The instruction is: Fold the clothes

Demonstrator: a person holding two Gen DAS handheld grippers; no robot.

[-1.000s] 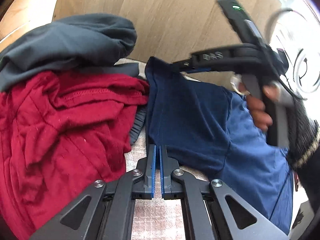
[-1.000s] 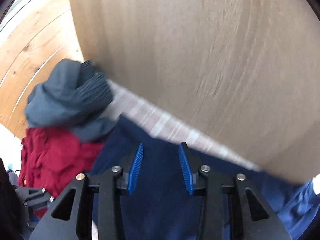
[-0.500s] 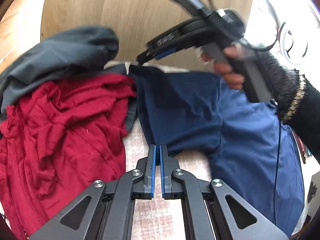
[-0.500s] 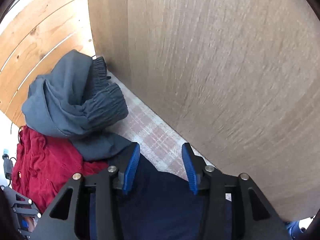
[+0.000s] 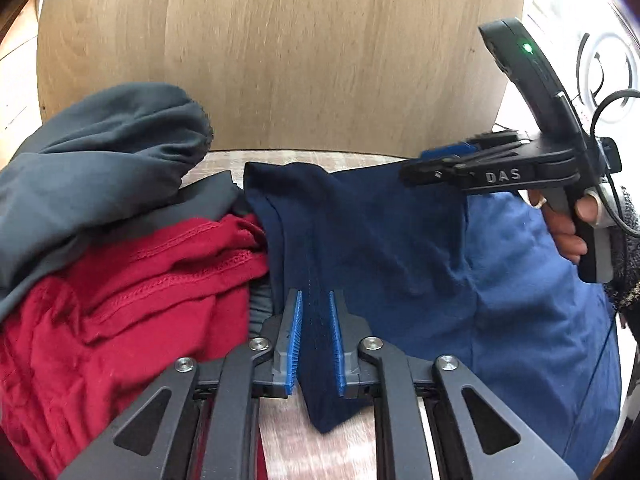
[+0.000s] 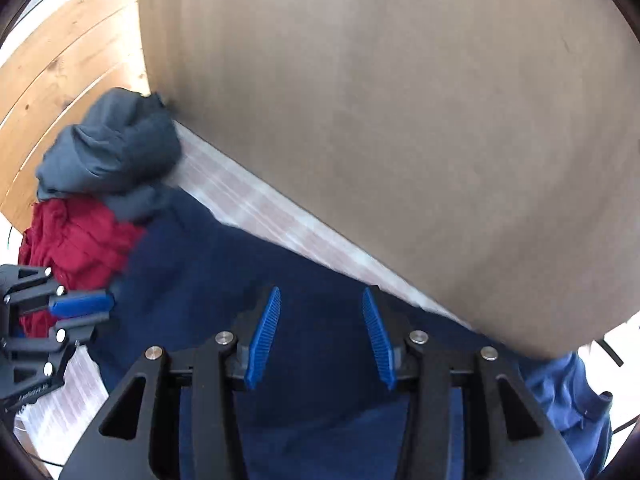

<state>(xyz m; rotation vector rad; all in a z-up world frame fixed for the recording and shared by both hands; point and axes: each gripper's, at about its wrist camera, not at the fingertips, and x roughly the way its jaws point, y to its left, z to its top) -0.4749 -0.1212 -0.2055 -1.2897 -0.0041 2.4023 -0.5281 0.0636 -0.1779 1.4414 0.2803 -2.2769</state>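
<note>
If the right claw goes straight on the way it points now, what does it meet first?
Most likely the navy garment: it fills the view between and ahead of the open right claw. The checked cloth and wooden board lie beyond. Depth is unclear.

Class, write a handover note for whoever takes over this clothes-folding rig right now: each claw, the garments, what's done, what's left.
Left claw: shut on a fold of the navy shirt.
Right claw: open, jaws just been opening, nothing between them, over the shirt.
Red garment and grey garment: crumpled in a heap beside the shirt.
Done: nothing folded yet.
Left: fold all three.
</note>
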